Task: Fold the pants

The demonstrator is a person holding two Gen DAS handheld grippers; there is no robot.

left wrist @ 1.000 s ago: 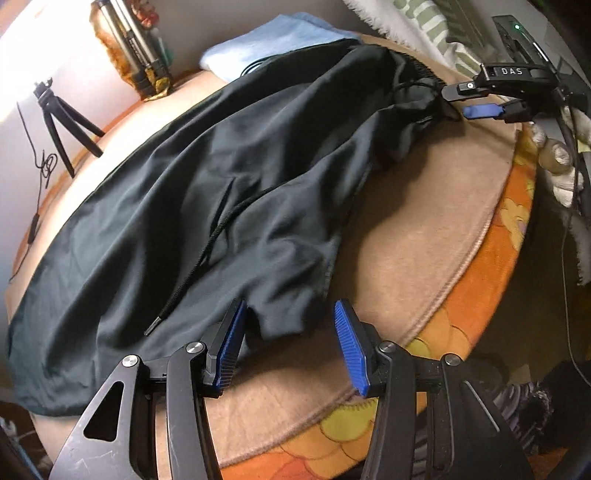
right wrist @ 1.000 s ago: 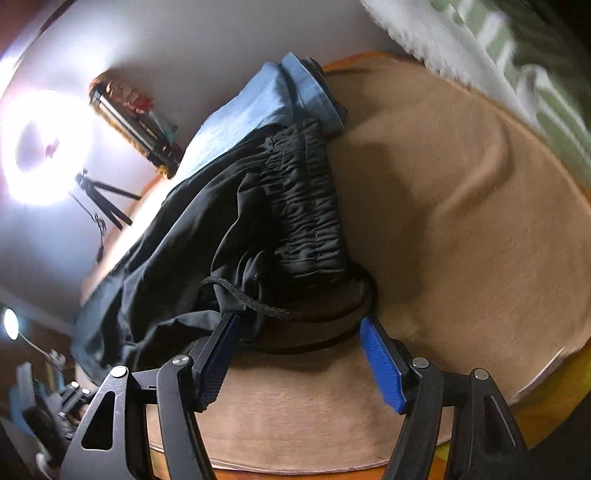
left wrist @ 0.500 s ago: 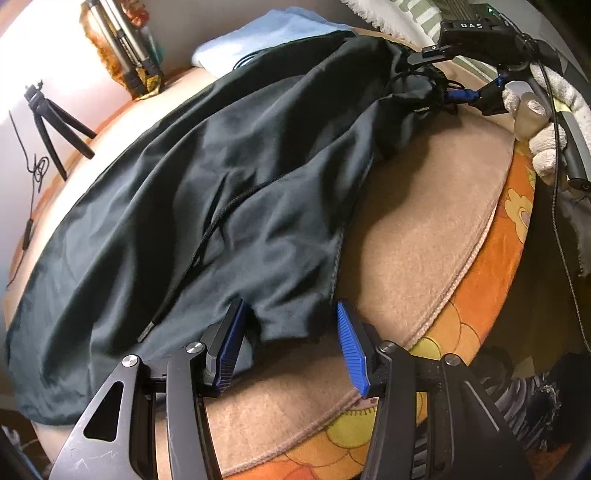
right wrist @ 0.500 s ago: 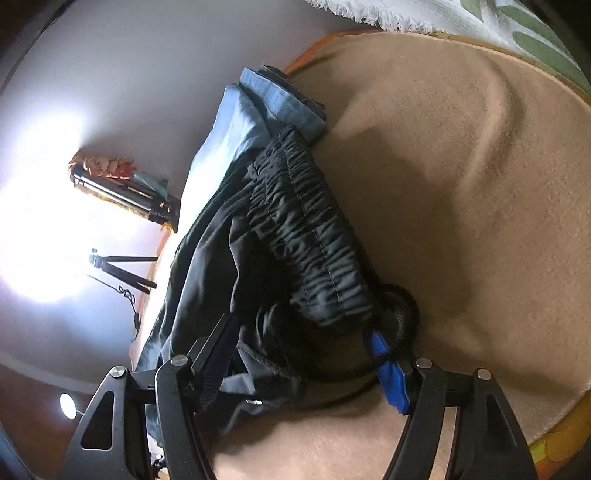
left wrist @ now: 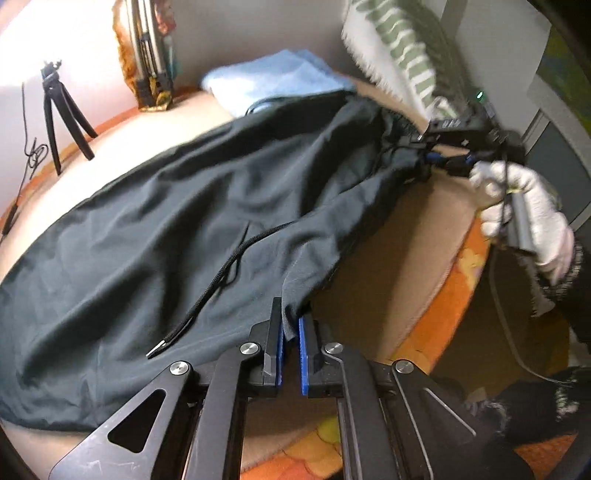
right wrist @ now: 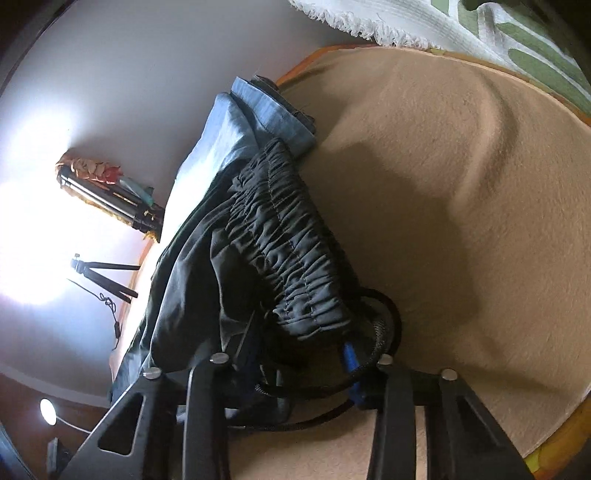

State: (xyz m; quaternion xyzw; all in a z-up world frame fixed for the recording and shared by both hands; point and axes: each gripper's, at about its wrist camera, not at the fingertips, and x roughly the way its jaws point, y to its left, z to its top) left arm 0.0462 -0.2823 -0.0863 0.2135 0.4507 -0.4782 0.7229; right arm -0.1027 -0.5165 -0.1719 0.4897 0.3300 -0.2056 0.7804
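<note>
Black pants (left wrist: 192,206) lie spread over a tan blanket (left wrist: 417,236), with a black drawstring (left wrist: 218,273) loose on top. My left gripper (left wrist: 290,332) is shut on the pants' near edge, fabric pinched between the blue pads. My right gripper (right wrist: 299,354) is shut on the bunched elastic waistband (right wrist: 284,243), with a cord loop around the right pad. The right gripper also shows in the left wrist view (left wrist: 436,155), held by a white-gloved hand at the waistband end.
Folded light-blue jeans (left wrist: 273,85) lie behind the pants. A small black tripod (left wrist: 62,110) and a cable stand far left by the wall. A green-striped white throw (right wrist: 480,33) lies at the far right. The orange floral bedding edge (left wrist: 454,280) runs below the blanket.
Both grippers have closed: the left on the pants' near edge, the right on the waistband. The pants' edge now lifts up between the left pads.
</note>
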